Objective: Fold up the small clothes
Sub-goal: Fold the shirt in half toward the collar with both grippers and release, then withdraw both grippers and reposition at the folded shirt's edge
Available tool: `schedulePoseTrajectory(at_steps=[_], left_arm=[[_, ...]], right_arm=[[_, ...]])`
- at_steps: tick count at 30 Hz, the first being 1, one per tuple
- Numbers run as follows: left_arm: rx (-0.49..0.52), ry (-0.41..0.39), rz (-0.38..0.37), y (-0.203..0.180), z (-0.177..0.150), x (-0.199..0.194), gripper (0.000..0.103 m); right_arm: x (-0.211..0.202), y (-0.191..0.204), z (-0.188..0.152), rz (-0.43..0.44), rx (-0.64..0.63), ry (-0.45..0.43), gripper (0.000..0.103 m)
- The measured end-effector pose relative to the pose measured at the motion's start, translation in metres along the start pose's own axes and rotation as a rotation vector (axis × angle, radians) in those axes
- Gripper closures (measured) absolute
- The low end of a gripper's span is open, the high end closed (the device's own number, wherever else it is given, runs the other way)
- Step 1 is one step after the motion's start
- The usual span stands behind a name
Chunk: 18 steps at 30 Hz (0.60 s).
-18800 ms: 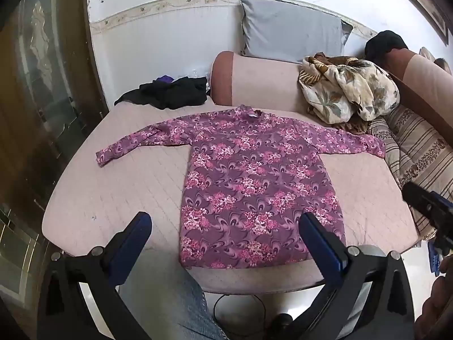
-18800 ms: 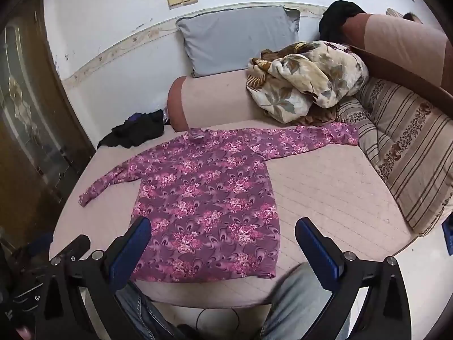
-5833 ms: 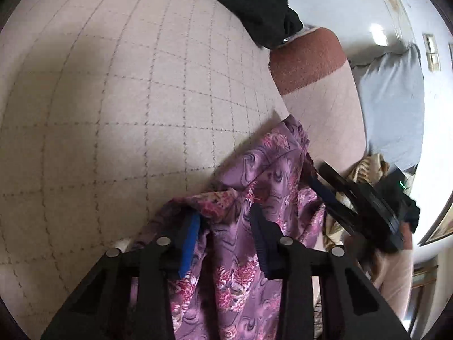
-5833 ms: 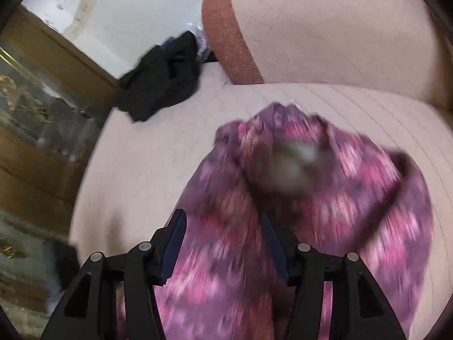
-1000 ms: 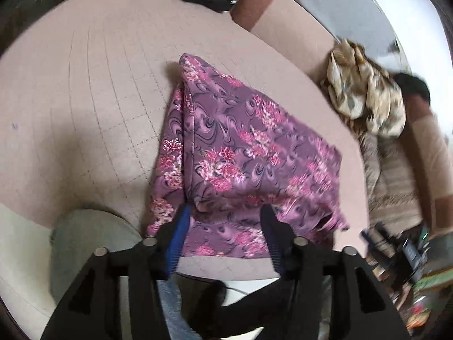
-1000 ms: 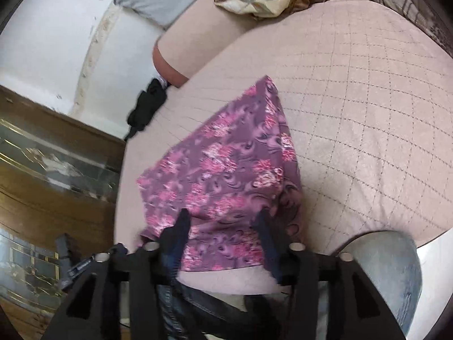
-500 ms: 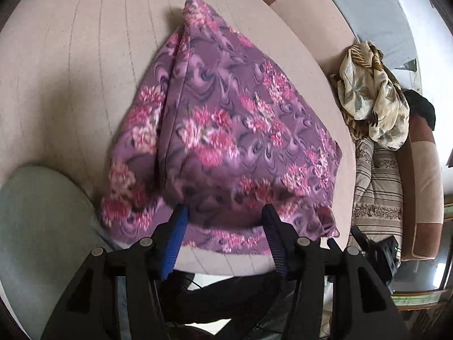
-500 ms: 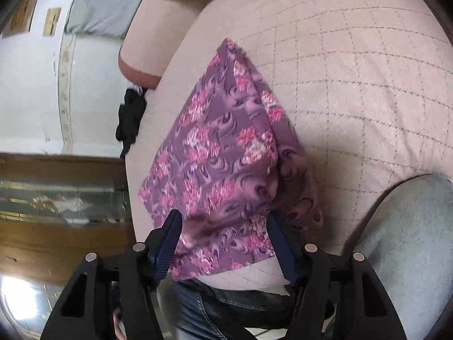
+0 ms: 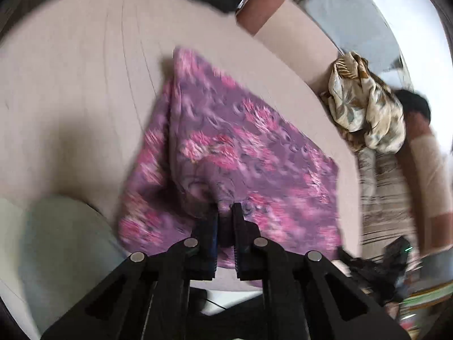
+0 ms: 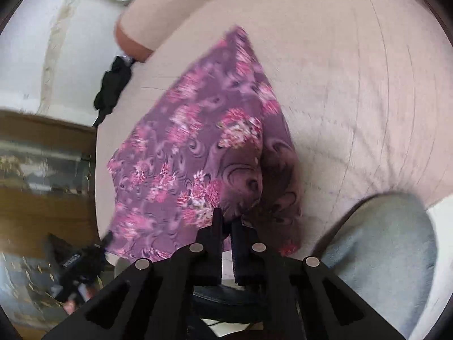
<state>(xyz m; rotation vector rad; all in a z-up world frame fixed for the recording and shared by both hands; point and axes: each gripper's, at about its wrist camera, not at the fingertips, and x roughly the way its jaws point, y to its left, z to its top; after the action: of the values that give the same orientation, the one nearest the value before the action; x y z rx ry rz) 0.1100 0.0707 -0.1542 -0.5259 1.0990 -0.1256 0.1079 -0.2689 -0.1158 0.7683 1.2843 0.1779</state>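
We found the left gripper (image 9: 225, 212) and right gripper (image 10: 228, 221) each pinched tight on the floral top's (image 9: 240, 153) near edge. We judged this grip was meant to carry the next fold across the cushion (image 9: 70, 70).

Open quilted mattress (image 9: 79, 90) lies clear from 9 to 12 o'clock of the folded floral garment (image 9: 240, 147). A bolster (image 9: 286, 28) and crumpled blanket (image 9: 365, 107) obstruct 1 to 3 o'clock. The person's knee (image 10: 390, 243) blocks 5 o'clock.

A purple top (image 9: 240, 153) with pink flowers lies on pale pink quilted bedding (image 9: 70, 85), near a floral beige blanket (image 9: 365, 113).
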Motion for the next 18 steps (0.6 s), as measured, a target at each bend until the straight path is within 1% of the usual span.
schedulePoseTrajectory(at_steps=[1,2,3,4,5,6,7,8,9,10,11,12,13,14,15,16,18], left_arm=[[0.058,-0.015,0.069,-0.004,-0.001,0.005,0.095],[0.1,0.0,0.122,-0.006,-0.002,0.018,0.094],[0.121,0.043,0.162,-0.005,-0.004,0.035,0.094],[0.113,0.111,0.19,-0.001,-0.006,0.053,0.094],[0.093,0.139,0.195,0.002,-0.009,0.059,0.093],[0.08,0.132,0.193,0.003,-0.012,0.058,0.089],[0.088,0.103,0.201,0.001,-0.015,0.052,0.085],[0.105,0.086,0.219,-0.001,-0.017,0.046,0.069],[0.121,0.072,0.264,-0.002,-0.018,0.04,0.05],[0.126,0.056,0.293,-0.002,-0.019,0.036,0.045],[0.131,0.03,0.313,-0.003,-0.02,0.029,0.042],[0.141,0.005,0.318,-0.003,-0.02,0.021,0.042],[0.157,-0.014,0.315,-0.007,-0.02,0.013,0.041],[0.167,-0.03,0.314,-0.01,-0.019,0.007,0.038],[0.174,-0.049,0.319,-0.014,-0.018,0.003,0.034],[0.176,-0.068,0.327,-0.016,-0.017,-0.002,0.032],[0.177,-0.087,0.327,-0.019,-0.014,-0.008,0.03]], right_arm=[[0.005,0.001,0.001,-0.01,-0.018,0.009,0.097],[0.017,0.001,0.001,-0.047,-0.038,0.033,0.097],[0.029,-0.001,0.002,-0.088,-0.046,0.053,0.097],[0.043,-0.007,0.003,-0.132,-0.032,0.071,0.097],[0.048,-0.01,0.003,-0.144,-0.015,0.081,0.096],[0.049,-0.014,0.002,-0.138,0.011,0.082,0.095],[0.046,-0.015,-0.001,-0.126,0.026,0.067,0.093],[0.04,-0.015,-0.003,-0.119,0.018,0.051,0.09],[0.035,-0.015,-0.005,-0.126,0.003,0.041,0.085],[0.031,-0.015,-0.007,-0.134,-0.003,0.037,0.085],[0.026,-0.017,-0.009,-0.129,-0.001,0.037,0.084],[0.02,-0.017,-0.01,-0.117,0.0,0.034,0.083],[0.013,-0.016,-0.012,-0.102,-0.008,0.021,0.075],[0.002,-0.013,-0.014,-0.094,-0.027,-0.012,0.069],[-0.005,-0.01,-0.016,-0.096,-0.039,-0.034,0.052],[-0.014,-0.004,-0.019,-0.098,-0.053,-0.058,0.043],[-0.026,0.006,-0.024,-0.076,-0.086,-0.08,0.042]])
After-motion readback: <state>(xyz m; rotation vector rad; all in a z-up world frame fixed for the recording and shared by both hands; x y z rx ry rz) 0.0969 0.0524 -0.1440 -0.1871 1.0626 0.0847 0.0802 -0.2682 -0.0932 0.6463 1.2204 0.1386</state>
